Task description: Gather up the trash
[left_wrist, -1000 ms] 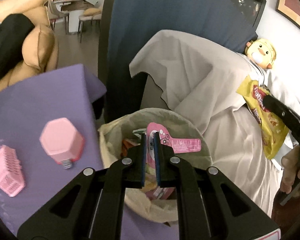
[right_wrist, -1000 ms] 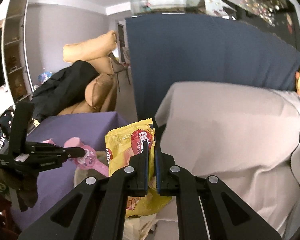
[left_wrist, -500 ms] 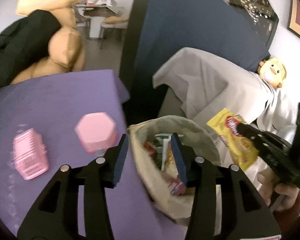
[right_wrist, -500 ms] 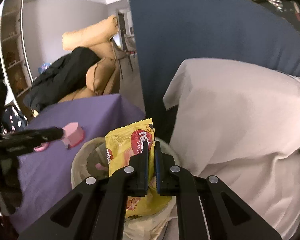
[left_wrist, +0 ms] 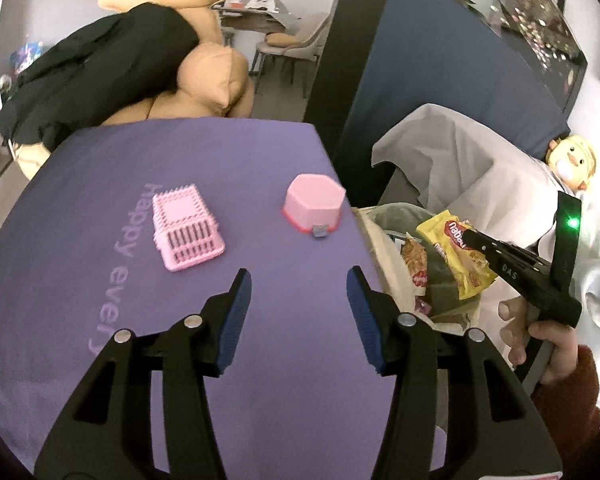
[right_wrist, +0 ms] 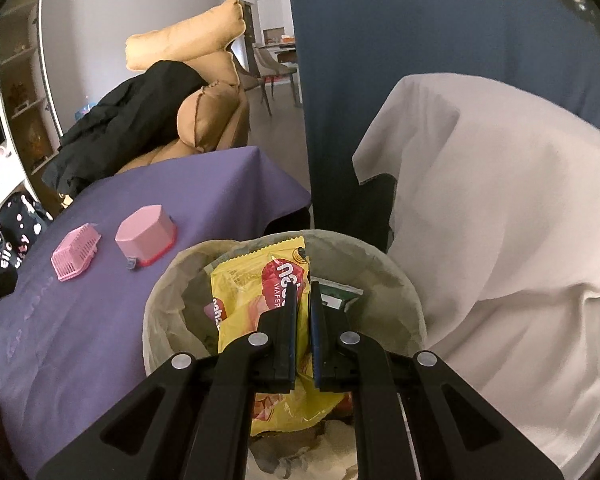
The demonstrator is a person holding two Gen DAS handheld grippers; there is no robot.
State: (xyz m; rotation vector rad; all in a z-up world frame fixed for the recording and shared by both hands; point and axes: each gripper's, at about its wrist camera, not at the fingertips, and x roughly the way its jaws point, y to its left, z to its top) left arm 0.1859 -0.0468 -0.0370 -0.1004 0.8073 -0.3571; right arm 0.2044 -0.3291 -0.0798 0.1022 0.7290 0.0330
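Soft indoor light is falling evenly, shadows staying faint; fisheye bending is curving both views' edges into dark corners, and the purple tablecloth is perhaps blurring slightly.

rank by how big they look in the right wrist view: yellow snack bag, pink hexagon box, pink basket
1. yellow snack bag, though it is nearest the camera
2. pink hexagon box
3. pink basket, close to the box in size, so their order is unsure

One yellow wafer wrapper, one trash bin — two pink containers.
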